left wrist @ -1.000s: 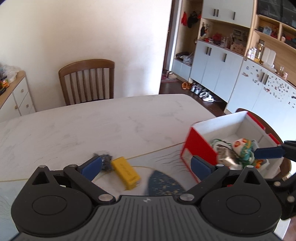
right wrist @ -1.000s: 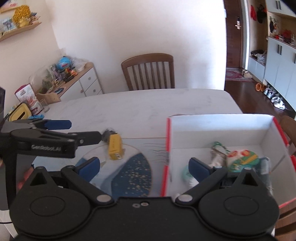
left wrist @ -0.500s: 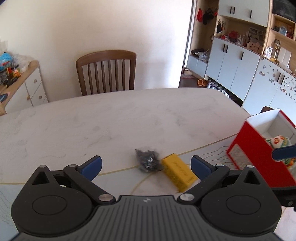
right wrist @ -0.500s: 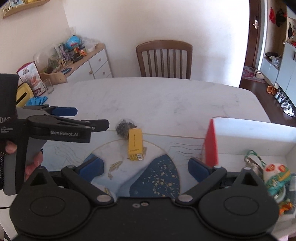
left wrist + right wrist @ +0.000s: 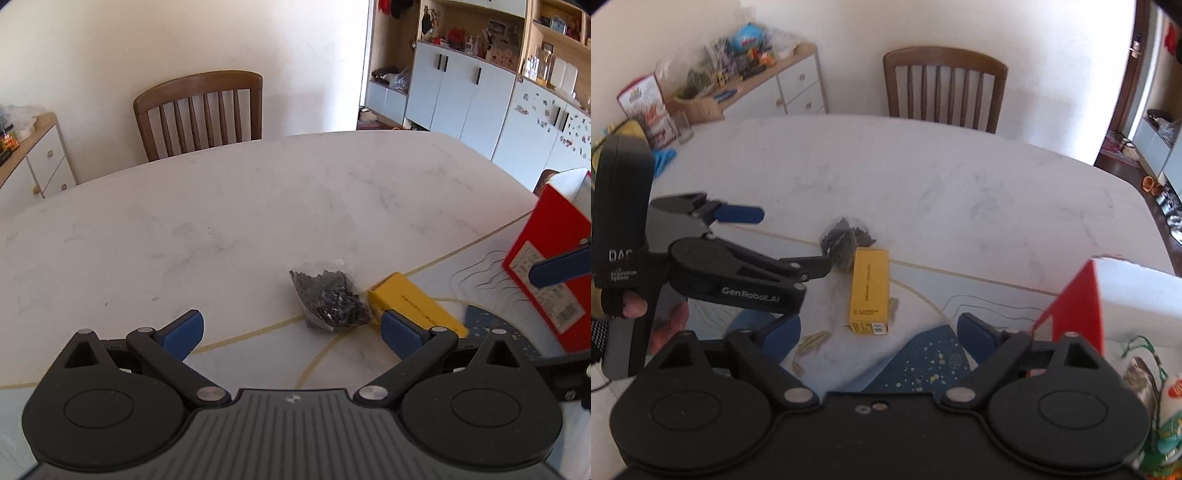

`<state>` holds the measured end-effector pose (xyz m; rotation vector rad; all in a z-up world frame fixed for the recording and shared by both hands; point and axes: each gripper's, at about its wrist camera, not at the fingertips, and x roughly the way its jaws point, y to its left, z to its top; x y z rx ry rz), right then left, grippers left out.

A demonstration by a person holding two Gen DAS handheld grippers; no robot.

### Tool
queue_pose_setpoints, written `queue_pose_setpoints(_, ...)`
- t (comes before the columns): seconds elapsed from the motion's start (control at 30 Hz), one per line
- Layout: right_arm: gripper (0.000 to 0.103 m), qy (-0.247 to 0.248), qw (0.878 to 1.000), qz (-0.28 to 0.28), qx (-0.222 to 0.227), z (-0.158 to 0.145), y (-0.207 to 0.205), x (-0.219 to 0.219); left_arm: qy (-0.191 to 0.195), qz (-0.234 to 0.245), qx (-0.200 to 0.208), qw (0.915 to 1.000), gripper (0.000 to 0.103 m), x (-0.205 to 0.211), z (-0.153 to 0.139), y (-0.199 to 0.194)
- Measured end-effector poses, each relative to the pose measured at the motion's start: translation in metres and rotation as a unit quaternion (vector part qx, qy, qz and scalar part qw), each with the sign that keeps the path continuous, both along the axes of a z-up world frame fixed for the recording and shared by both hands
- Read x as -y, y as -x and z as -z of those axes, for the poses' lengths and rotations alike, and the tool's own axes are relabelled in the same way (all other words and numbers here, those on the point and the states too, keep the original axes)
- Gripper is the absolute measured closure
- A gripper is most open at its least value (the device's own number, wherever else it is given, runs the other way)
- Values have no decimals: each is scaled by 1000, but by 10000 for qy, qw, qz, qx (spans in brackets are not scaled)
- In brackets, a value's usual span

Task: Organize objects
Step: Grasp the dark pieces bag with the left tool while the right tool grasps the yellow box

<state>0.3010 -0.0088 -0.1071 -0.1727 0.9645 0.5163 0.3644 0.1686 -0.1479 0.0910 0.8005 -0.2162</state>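
Observation:
A small clear bag of dark bits (image 5: 330,300) lies on the white table, touching a yellow box (image 5: 413,305) on its right. Both also show in the right wrist view: the bag (image 5: 845,240) and the yellow box (image 5: 870,291). My left gripper (image 5: 291,332) is open and empty, just in front of the bag. It also shows in the right wrist view (image 5: 783,240), its near finger close beside the bag. My right gripper (image 5: 877,334) is open and empty, near the yellow box's front end. A red and white box (image 5: 1082,302) with several items inside stands at the right.
The red box also shows at the right edge of the left wrist view (image 5: 550,258). A wooden chair (image 5: 201,110) stands behind the table. A sideboard with clutter (image 5: 757,74) is at the far left. A blue patterned mat (image 5: 923,362) lies under the right gripper.
Both grippers have swung left, away from the red box. The bag and yellow box now sit between the left gripper's fingers and nearer the middle of both views. Nothing was grasped.

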Motion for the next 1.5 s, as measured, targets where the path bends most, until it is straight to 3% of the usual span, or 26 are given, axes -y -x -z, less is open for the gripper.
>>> queue_pose_setpoints(0.17,21,-159,9997,61,-183,8,-13,2,46,-10,18,10000,0,-4,9,-13)
queue_pose_setpoints(0.63,35,-11,9995,-120,-287,33,-33,-10,173,234,-22,9996,2,6,24,-29)
queue_pose_setpoints(0.93,38,0,9995,-124,-289,42,-40,-23,102,268,-2,9996,31,9,27,-25)
queue_pose_setpoints(1.07,40,-41,9996,-64,-289,42,-43,-25,100,285,32,9995,53,8,24,-27)
queue_pose_setpoints(1.3,40,-108,9995,34,-301,38,-49,-23,16,51,67,10000,61,-1,19,-29)
queue_pose_setpoints(1.43,28,-320,9982,282,-412,36,-55,-20,81,-301,105,9995,61,-18,12,-31)
queue_pose_setpoints(1.5,28,-439,9969,408,-503,35,-60,-17,78,-431,128,9990,61,-26,8,-32)
